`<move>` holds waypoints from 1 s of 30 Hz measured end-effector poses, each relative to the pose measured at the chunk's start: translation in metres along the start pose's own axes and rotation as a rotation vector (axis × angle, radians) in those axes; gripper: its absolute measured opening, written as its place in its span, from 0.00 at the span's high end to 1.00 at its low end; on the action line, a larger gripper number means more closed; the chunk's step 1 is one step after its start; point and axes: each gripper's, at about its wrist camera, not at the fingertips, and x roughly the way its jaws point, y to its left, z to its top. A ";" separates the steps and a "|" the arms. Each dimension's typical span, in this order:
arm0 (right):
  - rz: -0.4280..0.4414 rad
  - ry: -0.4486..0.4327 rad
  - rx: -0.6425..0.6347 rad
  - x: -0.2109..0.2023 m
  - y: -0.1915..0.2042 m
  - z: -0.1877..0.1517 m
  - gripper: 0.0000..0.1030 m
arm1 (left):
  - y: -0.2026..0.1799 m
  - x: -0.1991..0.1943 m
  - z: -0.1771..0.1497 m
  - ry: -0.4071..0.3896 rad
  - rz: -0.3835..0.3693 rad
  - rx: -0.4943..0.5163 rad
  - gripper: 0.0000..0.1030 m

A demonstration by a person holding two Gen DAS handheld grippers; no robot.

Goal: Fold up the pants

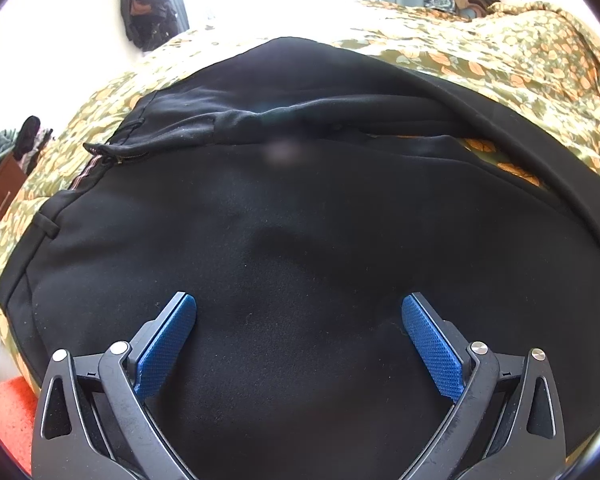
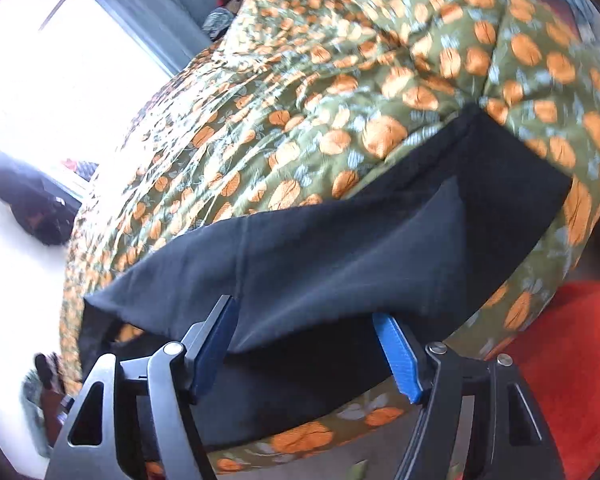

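Observation:
Black pants (image 1: 300, 220) lie spread on a floral bedspread (image 1: 500, 52) and fill most of the left wrist view, with the zipper and waistband (image 1: 112, 156) at the left. My left gripper (image 1: 298, 312) hovers just over the seat cloth, its blue pads wide apart and nothing pinched between them. In the right wrist view a pant leg (image 2: 340, 248) is doubled over, its folded edge running between the fingers of my right gripper (image 2: 304, 326). The jaws stand apart with the cloth loose between them, and the pads do not press it.
The green and orange bedspread (image 2: 300, 100) bulges up behind the leg. An orange-red cloth (image 2: 560, 360) lies at the bed's near edge, also seen as an orange patch (image 1: 8, 412). A bright window (image 2: 60, 80) and a dark bag (image 2: 32, 208) are at the left.

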 end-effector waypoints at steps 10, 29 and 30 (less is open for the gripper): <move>0.190 0.085 0.236 0.016 -0.043 -0.027 0.32 | 0.000 0.001 0.000 0.002 -0.004 -0.004 0.00; 0.292 -0.227 -0.343 -0.080 0.033 0.023 0.93 | 0.064 0.075 0.216 0.203 -0.385 -0.342 0.02; 0.307 -0.238 -0.369 -0.089 0.034 0.022 0.93 | 0.061 0.082 0.220 0.220 -0.390 -0.339 0.02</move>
